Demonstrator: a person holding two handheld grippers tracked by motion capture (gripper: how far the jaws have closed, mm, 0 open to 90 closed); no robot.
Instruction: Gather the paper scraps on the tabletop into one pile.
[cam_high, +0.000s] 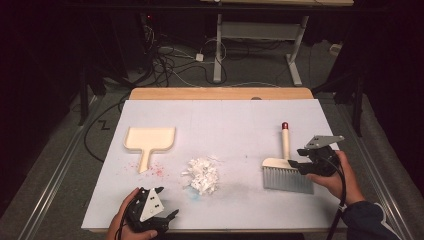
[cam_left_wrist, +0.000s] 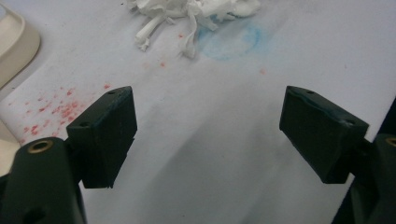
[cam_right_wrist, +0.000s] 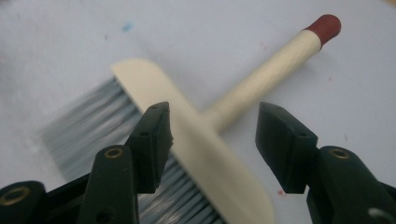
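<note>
The brush lies flat on the right half of the bench, its cream handle pointing away from the person and ending in a red cap, its grey bristles toward the near edge. In the right gripper view, the cream head of the brush sits between the two black jaws without either pad pressing on it. The right hand-held gripper rests at the head's right end, jaws partly apart and empty. A pile of white paper shreds lies near the bench centre. A cream dustpan lies farther left, beside red specks. The left hand-held gripper sits at the near left edge, jaws wide and empty.
</note>
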